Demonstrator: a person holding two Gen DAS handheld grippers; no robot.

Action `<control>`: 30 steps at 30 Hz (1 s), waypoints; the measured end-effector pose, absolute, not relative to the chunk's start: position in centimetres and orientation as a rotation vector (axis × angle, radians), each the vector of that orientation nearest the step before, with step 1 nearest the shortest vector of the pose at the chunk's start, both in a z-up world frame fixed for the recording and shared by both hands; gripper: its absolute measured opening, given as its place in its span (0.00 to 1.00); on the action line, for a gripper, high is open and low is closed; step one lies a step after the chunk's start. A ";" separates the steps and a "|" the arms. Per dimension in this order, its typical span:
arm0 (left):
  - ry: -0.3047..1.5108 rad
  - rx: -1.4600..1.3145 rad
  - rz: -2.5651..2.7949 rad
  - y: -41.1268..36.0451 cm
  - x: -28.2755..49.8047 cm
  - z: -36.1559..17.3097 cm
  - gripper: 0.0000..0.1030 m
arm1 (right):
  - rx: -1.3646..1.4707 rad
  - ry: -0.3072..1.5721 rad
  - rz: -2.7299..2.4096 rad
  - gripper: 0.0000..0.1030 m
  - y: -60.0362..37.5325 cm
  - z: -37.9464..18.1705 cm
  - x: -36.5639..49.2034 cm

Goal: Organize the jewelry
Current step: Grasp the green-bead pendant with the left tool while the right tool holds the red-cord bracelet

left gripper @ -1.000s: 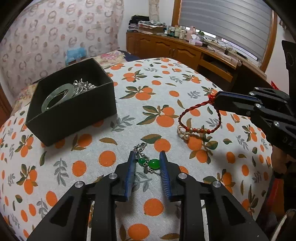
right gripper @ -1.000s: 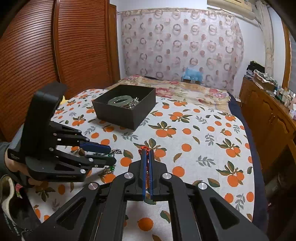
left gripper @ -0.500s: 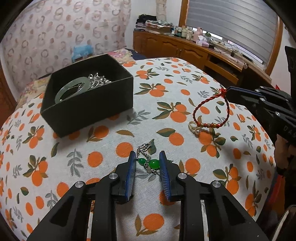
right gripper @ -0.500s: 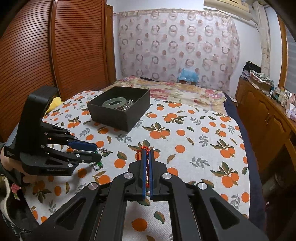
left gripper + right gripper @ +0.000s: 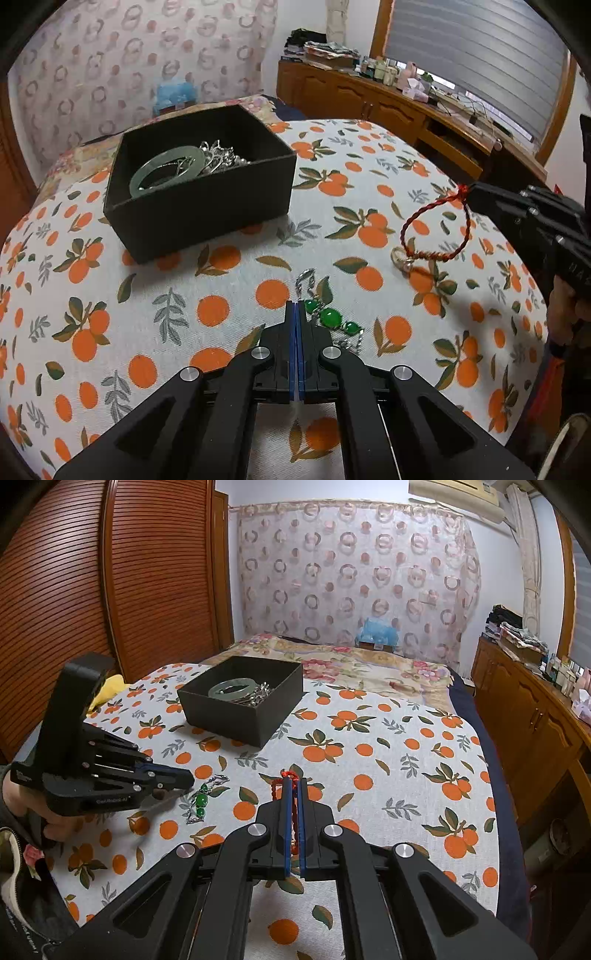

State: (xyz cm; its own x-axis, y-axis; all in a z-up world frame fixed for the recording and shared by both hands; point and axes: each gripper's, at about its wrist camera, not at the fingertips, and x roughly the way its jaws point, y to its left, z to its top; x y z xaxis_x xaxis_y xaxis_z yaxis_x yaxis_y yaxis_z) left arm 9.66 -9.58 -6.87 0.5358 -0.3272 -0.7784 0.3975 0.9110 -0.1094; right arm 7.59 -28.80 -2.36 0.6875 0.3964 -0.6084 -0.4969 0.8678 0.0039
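Note:
A black open box (image 5: 199, 210) (image 5: 240, 716) on the orange-print cloth holds a pale jade bangle (image 5: 166, 171) (image 5: 232, 686) and silver chains (image 5: 221, 157). A silver bracelet with green stones (image 5: 328, 317) (image 5: 201, 801) lies on the cloth. My left gripper (image 5: 297, 306) (image 5: 190, 777) is shut; the green bracelet lies just right of its tips and I cannot tell whether its chain is pinched. My right gripper (image 5: 293, 782) (image 5: 471, 194) is shut on a red cord bracelet (image 5: 436, 229) (image 5: 291, 779), which hangs with its beaded end on the cloth.
A small gold ring (image 5: 402, 258) lies on the cloth by the red bracelet's lower end. A wooden dresser (image 5: 388, 107) with clutter stands beyond the bed on the right. A slatted wooden wardrobe (image 5: 92, 590) stands at the left, a patterned curtain (image 5: 351, 572) behind.
My left gripper has shut; the green bracelet that lay between its fingers now lies just right of the tips. The box looks nearer. The right gripper still holds the red bracelet.

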 end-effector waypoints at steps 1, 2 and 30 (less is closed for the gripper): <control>0.906 0.082 -0.435 -9.7 9.6 -6.8 0.00 | -0.165 0.640 0.502 0.03 -28.8 -2.3 7.6; 0.906 0.083 -0.438 -10.0 9.5 -6.7 0.01 | -0.166 0.640 0.502 0.03 -28.8 -2.3 7.6; 0.934 0.175 -0.391 -10.7 9.8 -7.5 0.14 | -0.158 0.647 0.494 0.03 -29.3 -2.7 7.8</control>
